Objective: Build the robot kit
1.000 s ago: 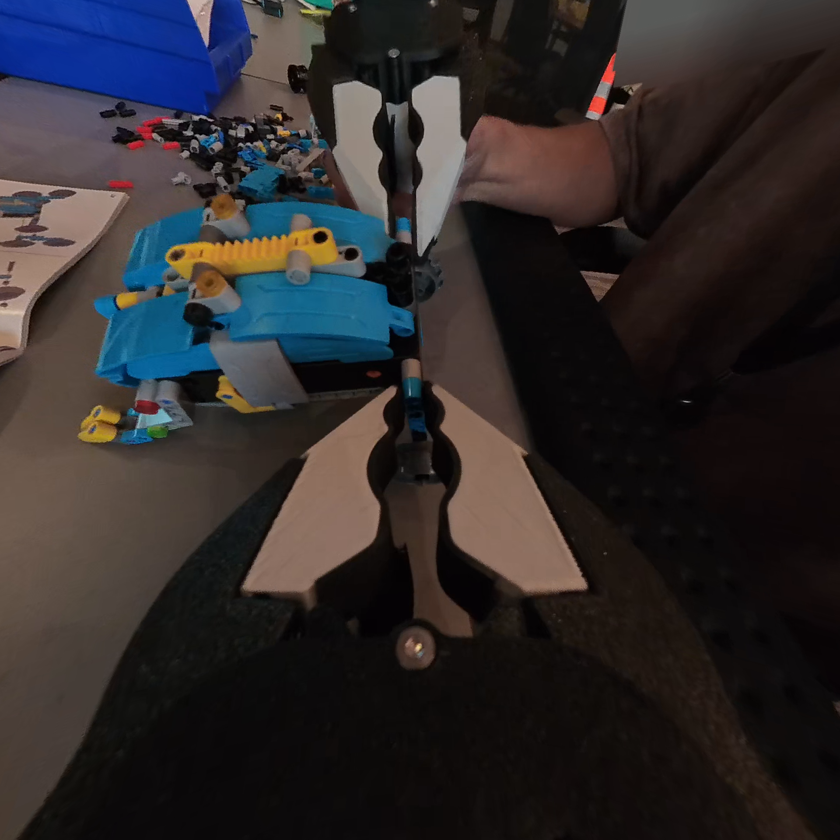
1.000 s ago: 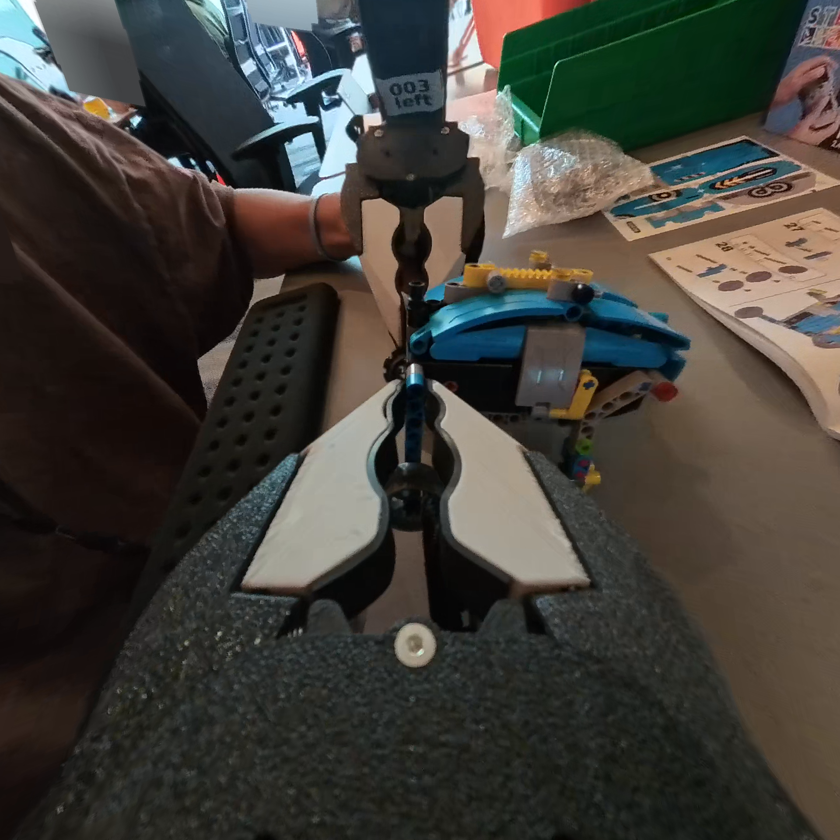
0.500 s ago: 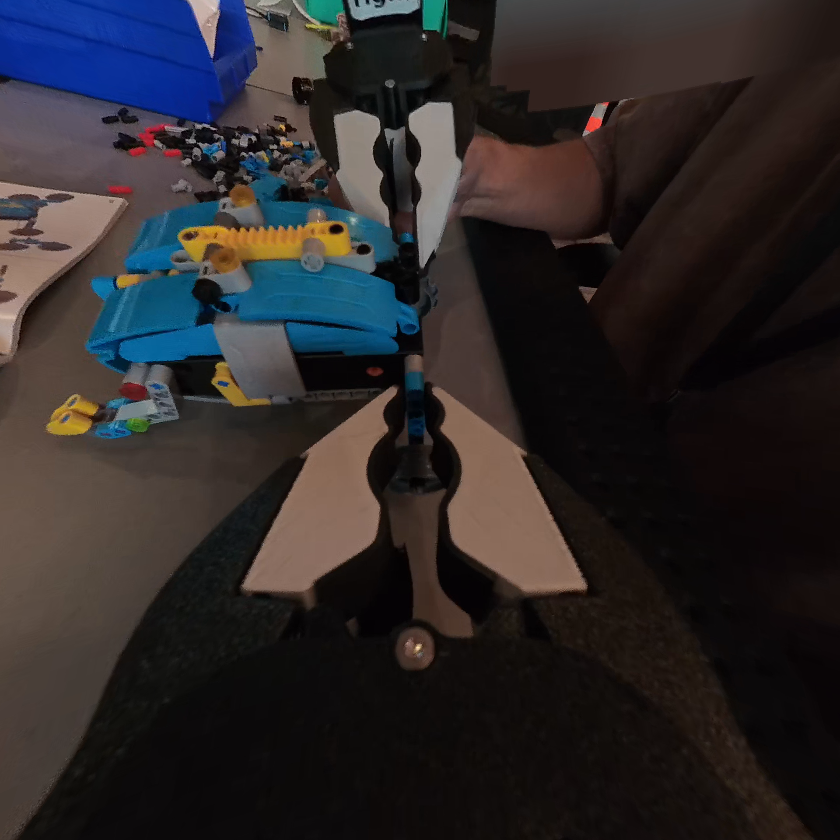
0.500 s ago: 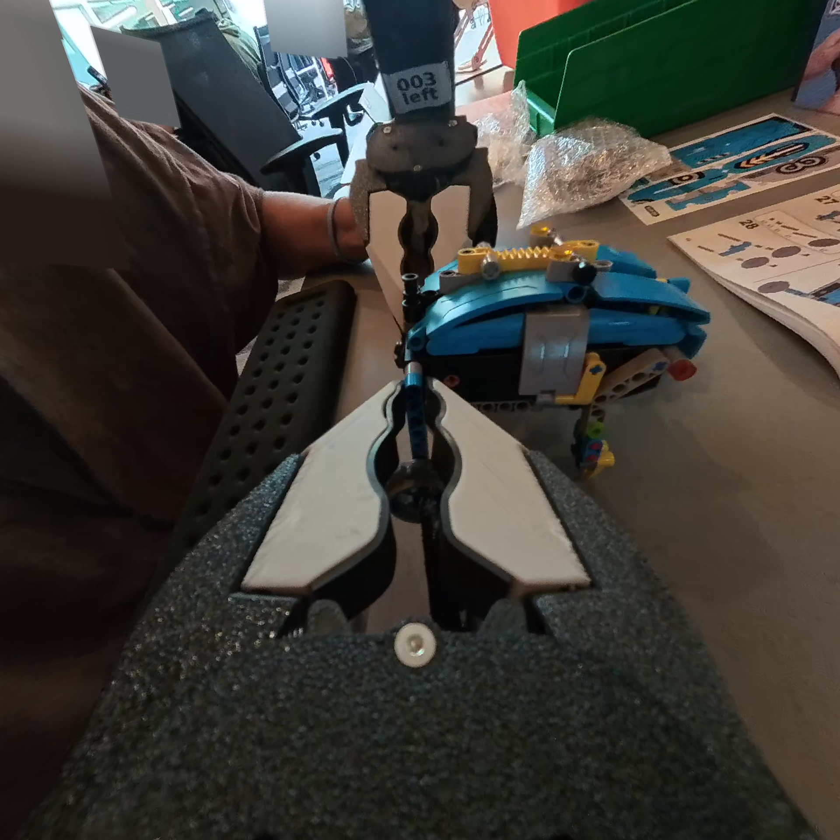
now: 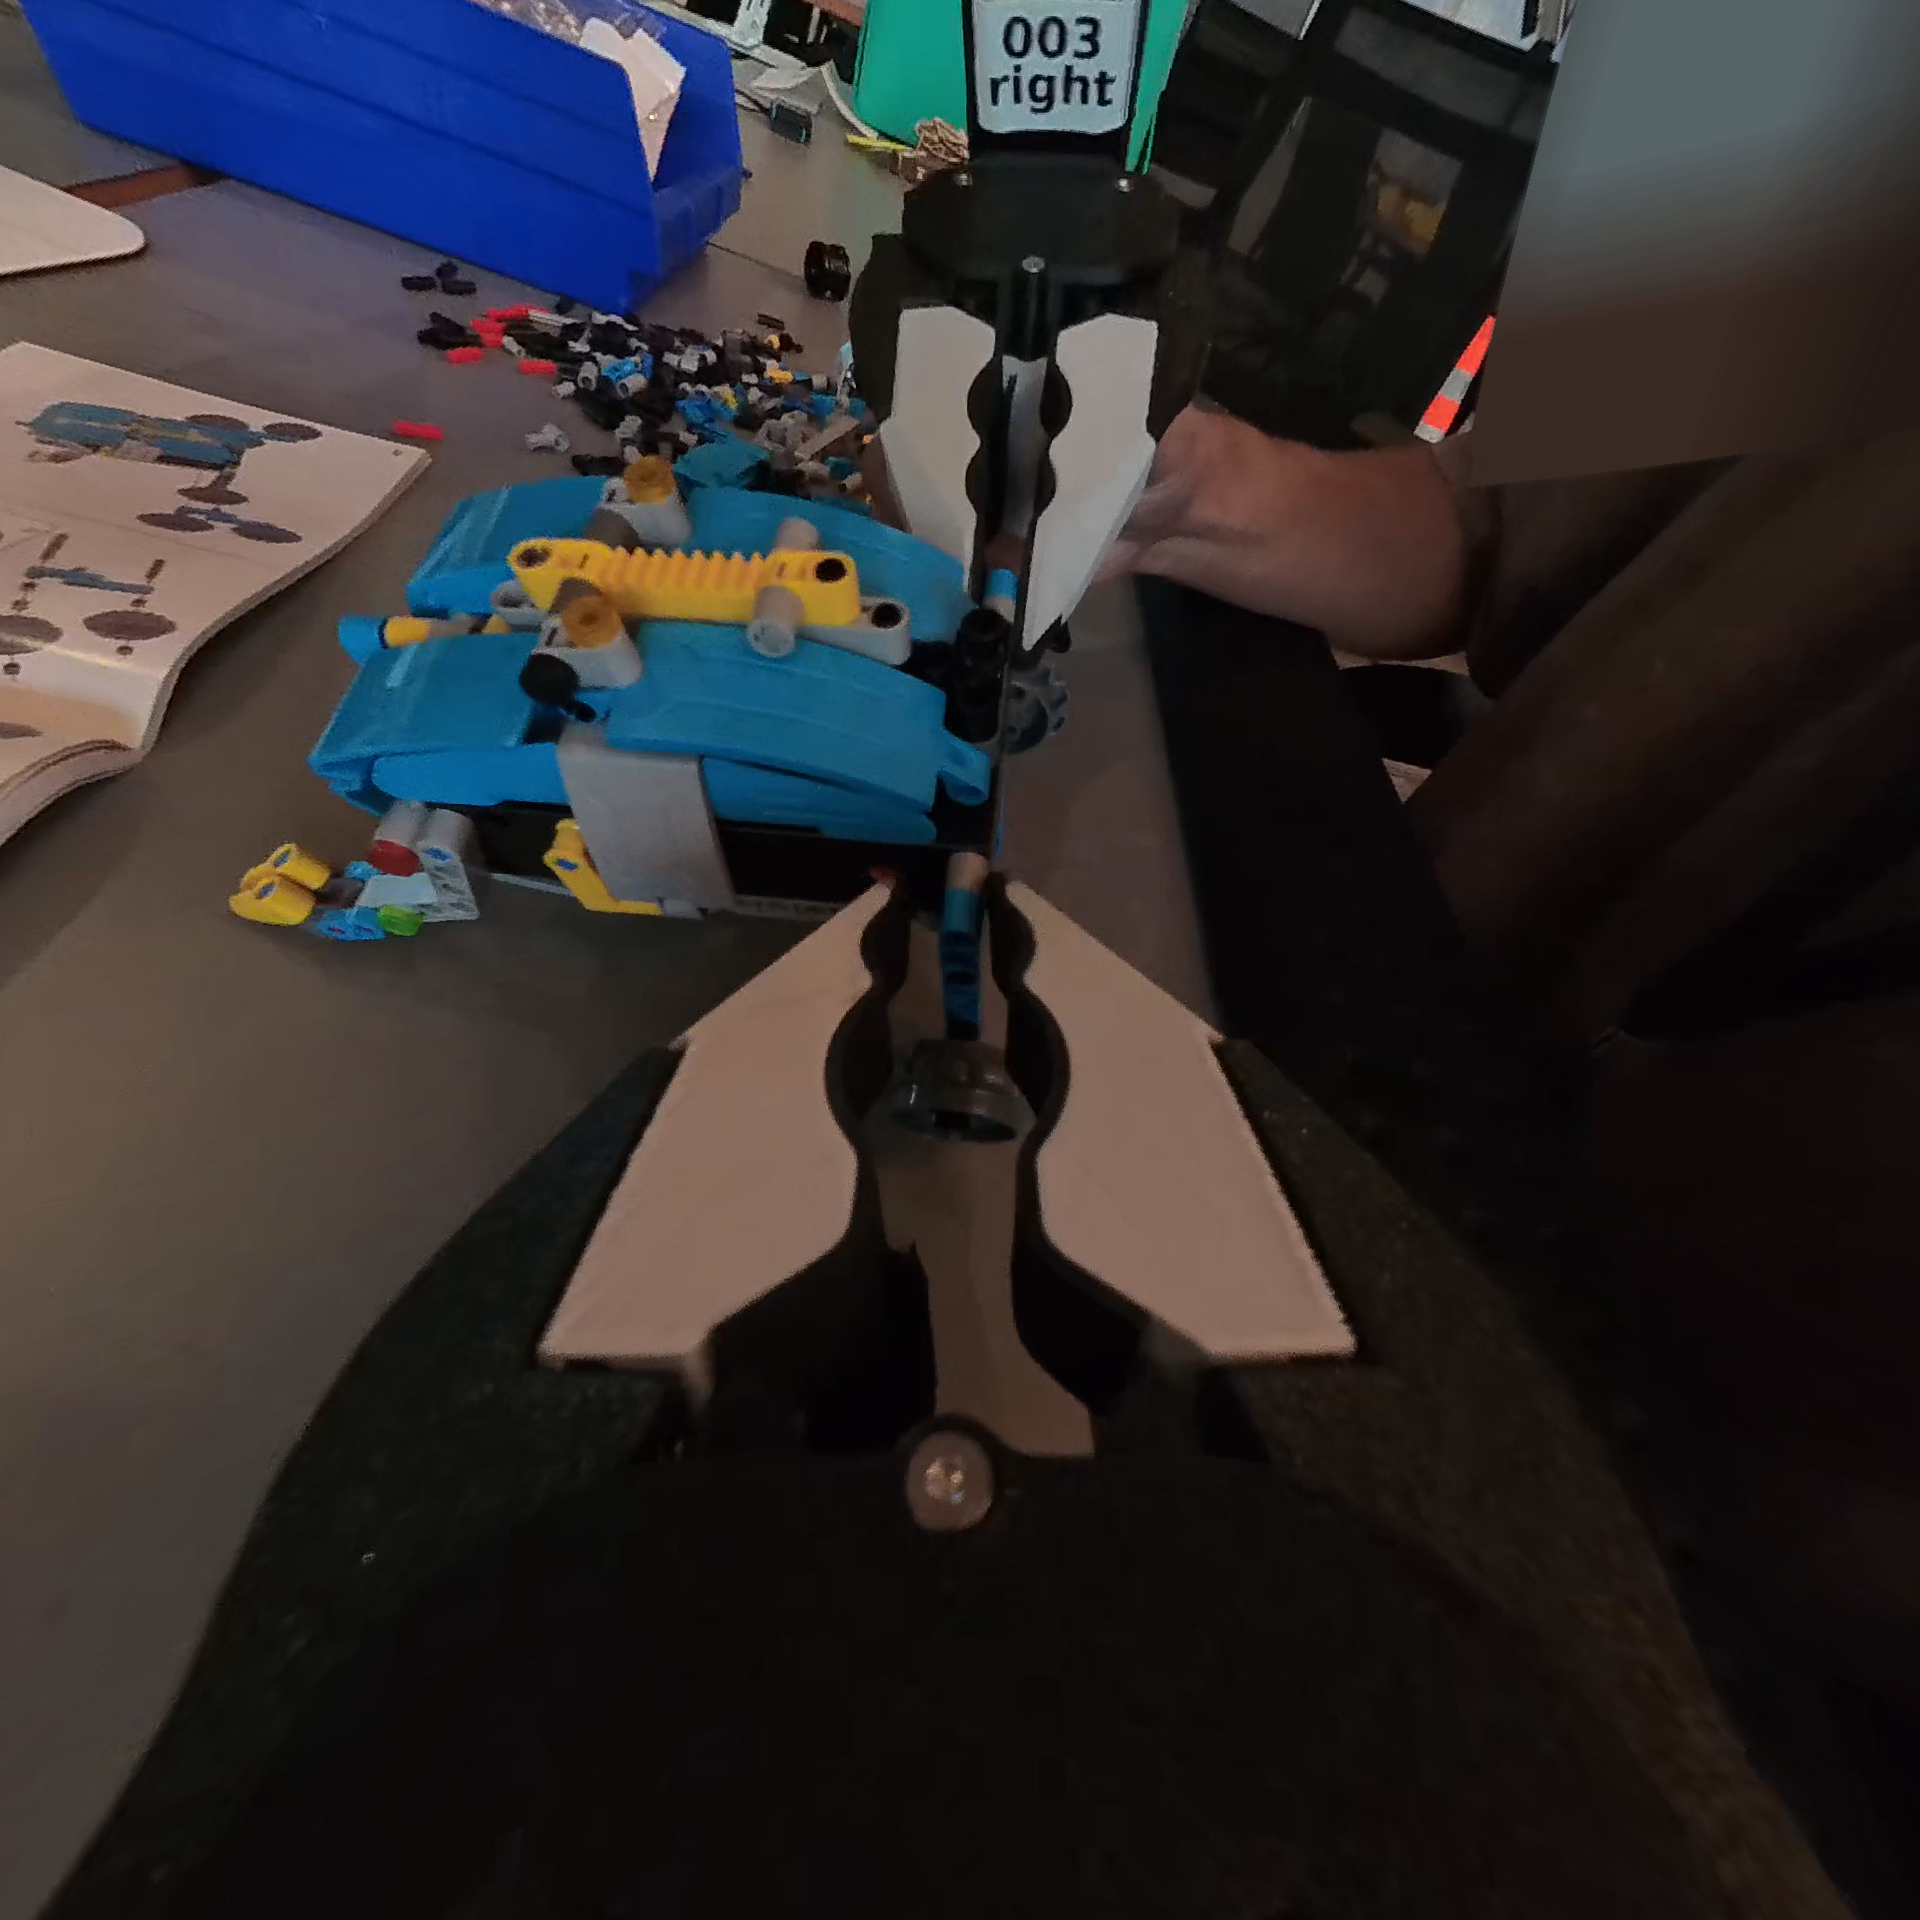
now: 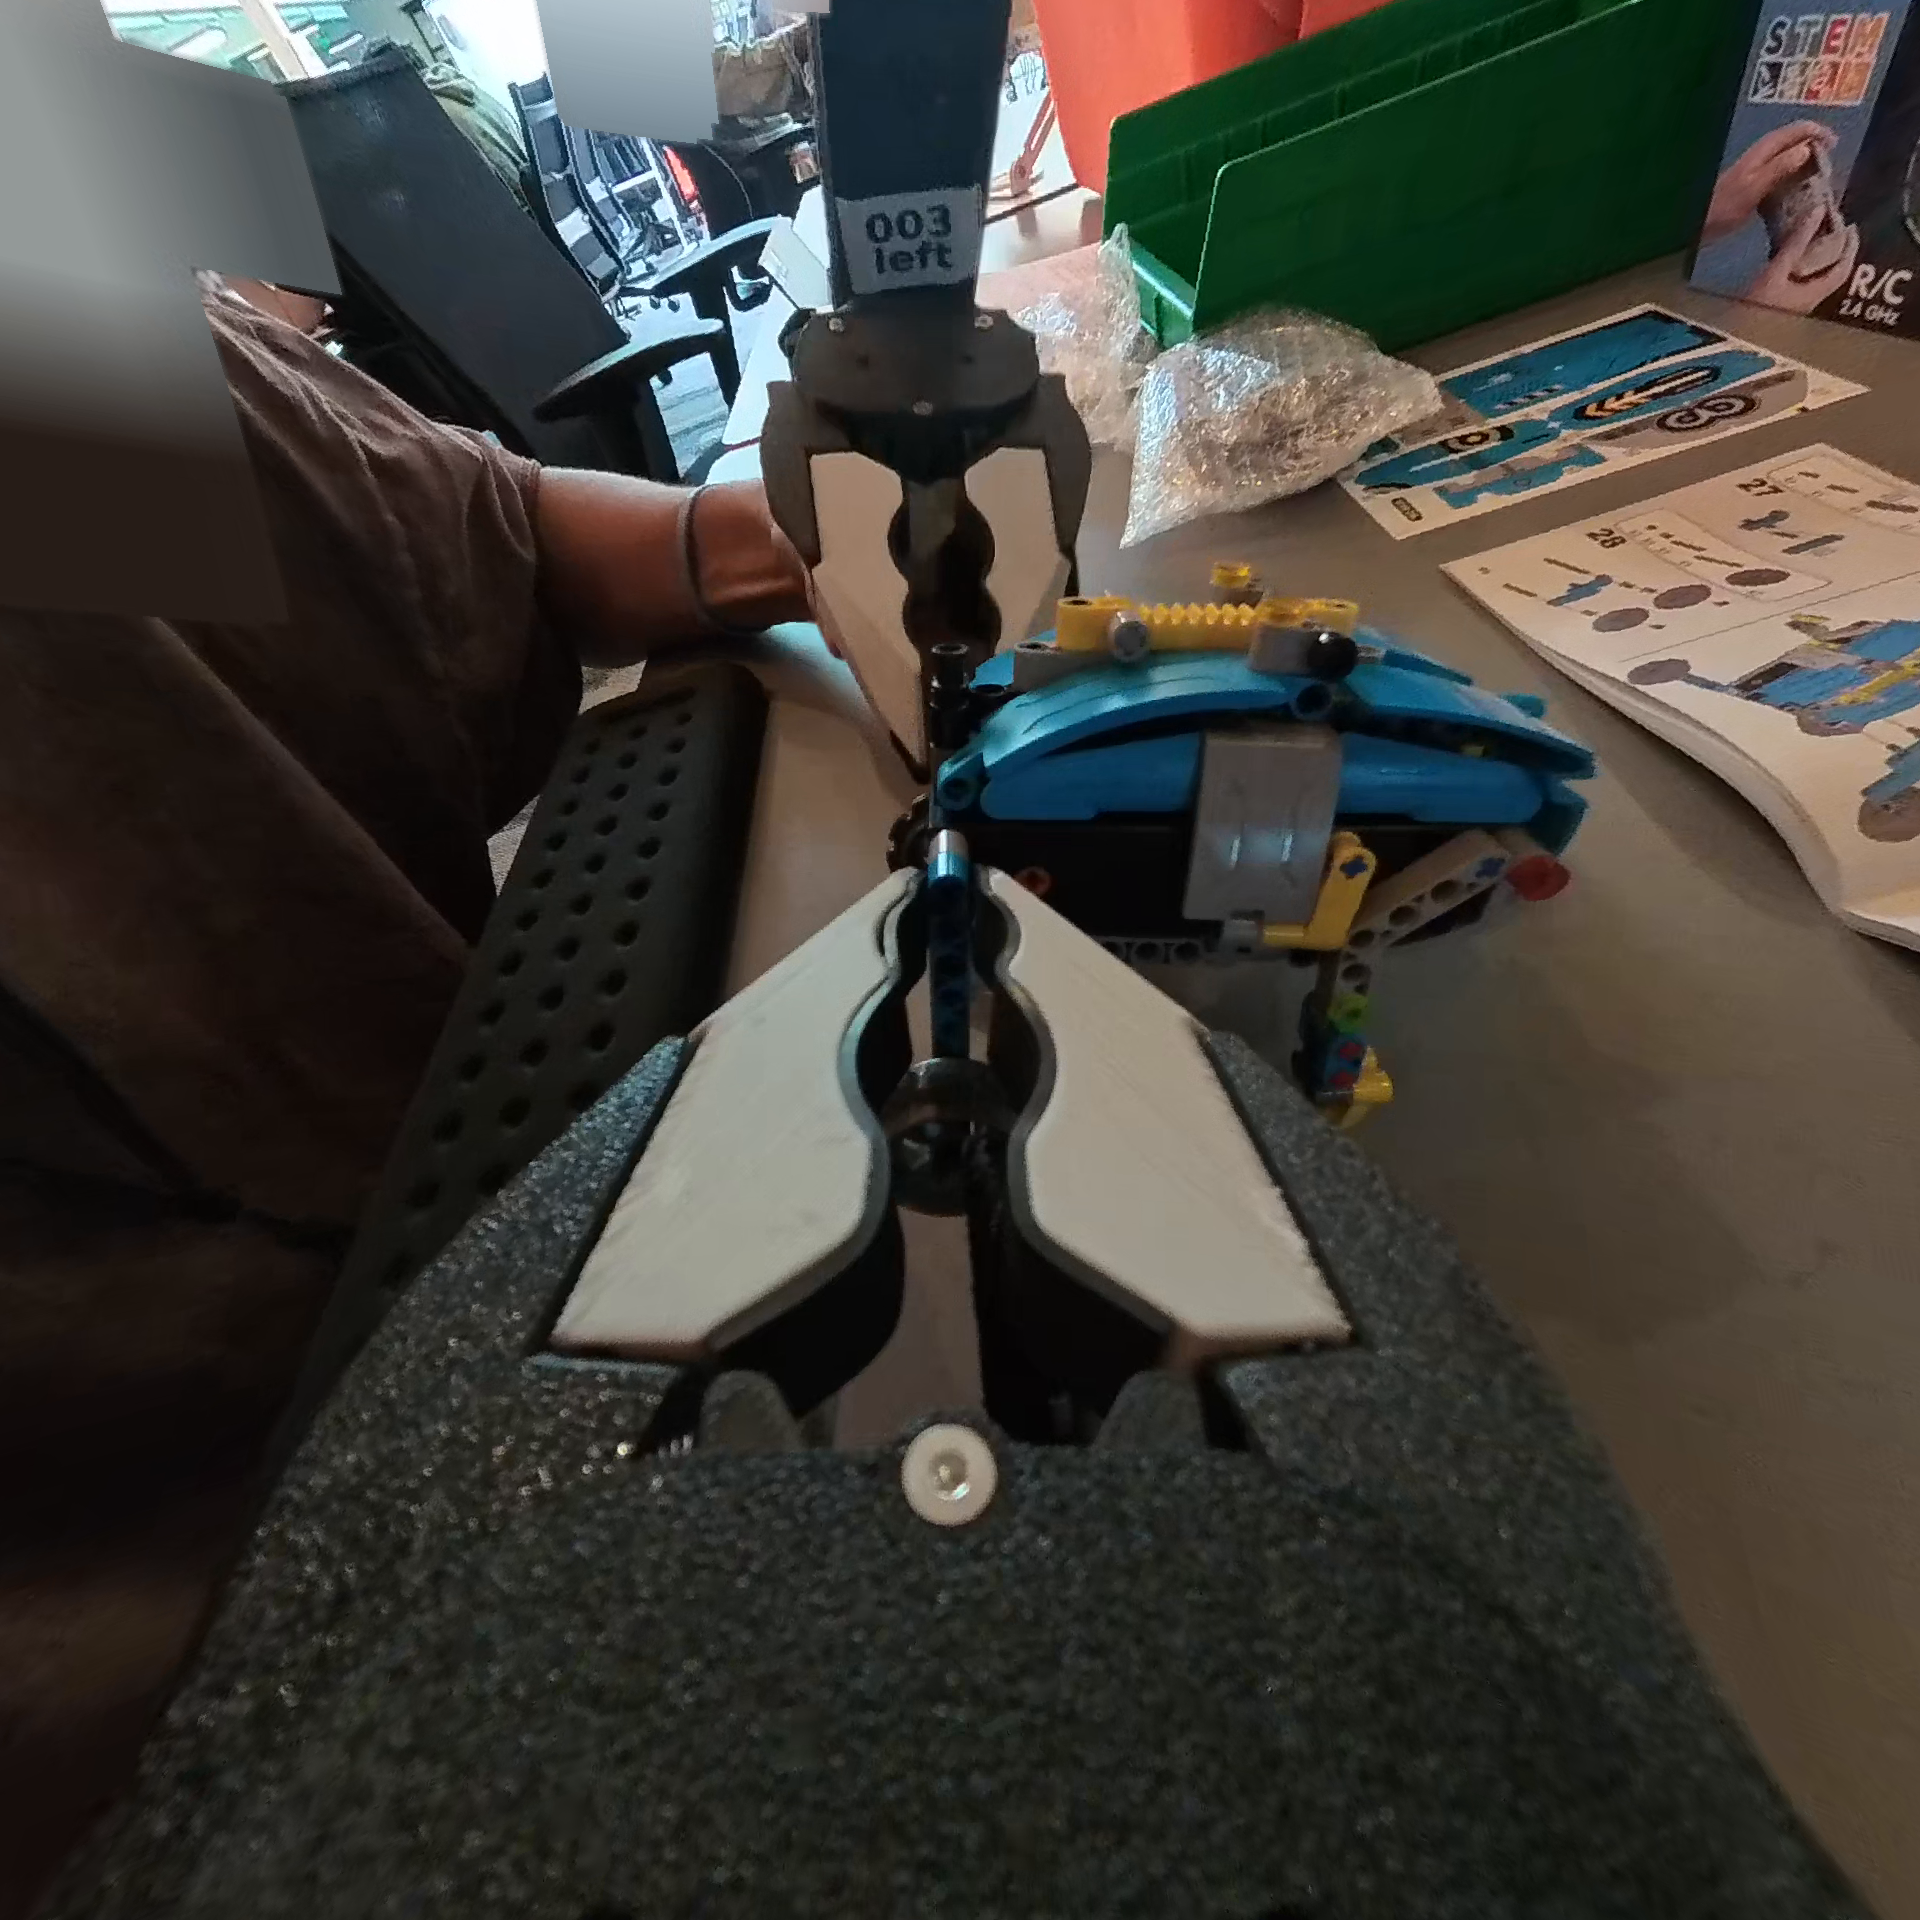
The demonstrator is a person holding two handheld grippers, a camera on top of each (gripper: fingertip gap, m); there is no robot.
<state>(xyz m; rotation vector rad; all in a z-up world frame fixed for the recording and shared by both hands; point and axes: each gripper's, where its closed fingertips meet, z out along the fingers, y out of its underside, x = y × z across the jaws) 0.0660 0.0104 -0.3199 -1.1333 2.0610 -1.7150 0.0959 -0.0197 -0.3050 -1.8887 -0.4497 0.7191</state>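
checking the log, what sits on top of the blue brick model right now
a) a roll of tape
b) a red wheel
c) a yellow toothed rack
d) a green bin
c: a yellow toothed rack lies across the curved top panels of the blue brick model, and it shows again in the right wrist view along the model's upper edge.

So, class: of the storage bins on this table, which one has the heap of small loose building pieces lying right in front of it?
The blue bin: the loose pieces are scattered just before it. The green bin has only crumpled bubble wrap in front.
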